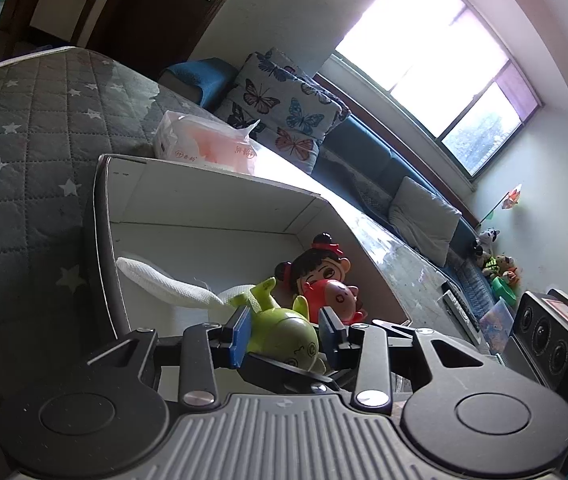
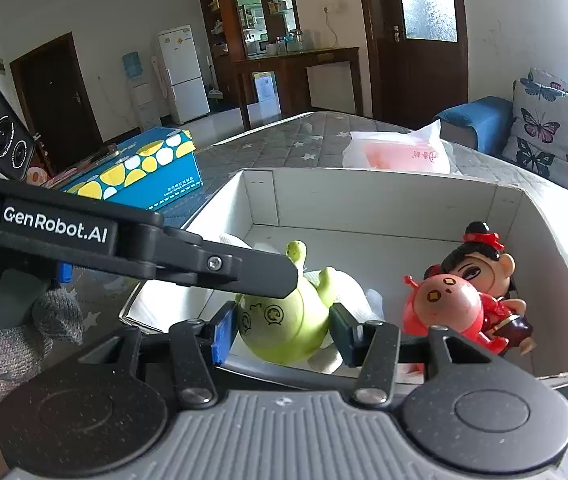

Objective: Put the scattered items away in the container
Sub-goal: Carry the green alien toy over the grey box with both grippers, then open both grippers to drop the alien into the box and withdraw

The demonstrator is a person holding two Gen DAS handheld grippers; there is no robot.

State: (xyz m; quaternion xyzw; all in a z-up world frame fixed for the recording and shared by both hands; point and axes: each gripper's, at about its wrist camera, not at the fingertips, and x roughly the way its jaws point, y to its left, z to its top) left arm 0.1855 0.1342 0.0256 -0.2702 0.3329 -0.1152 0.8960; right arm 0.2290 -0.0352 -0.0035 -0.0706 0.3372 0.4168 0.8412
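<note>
A white cardboard box (image 1: 211, 196) (image 2: 384, 196) stands on the quilted table. Inside lie a green toy figure (image 1: 284, 332) (image 2: 284, 320), a red toy (image 1: 334, 296) (image 2: 452, 304), a dark-haired doll (image 1: 322, 264) (image 2: 480, 260) and a white cloth (image 1: 163, 284). In each wrist view the green toy sits between that gripper's blue pads, just over the box's near edge. My left gripper (image 1: 286, 332) and my right gripper (image 2: 284, 330) each stand around it, jaws close to its sides. The left gripper's arm (image 2: 123, 240) crosses the right wrist view above the toy.
A blue and yellow dotted box (image 2: 143, 168) stands left of the white box. A pink tissue pack (image 1: 207, 144) (image 2: 400, 152) lies behind it. A sofa with a butterfly pillow (image 1: 279, 108) (image 2: 560, 136) lies beyond the table edge.
</note>
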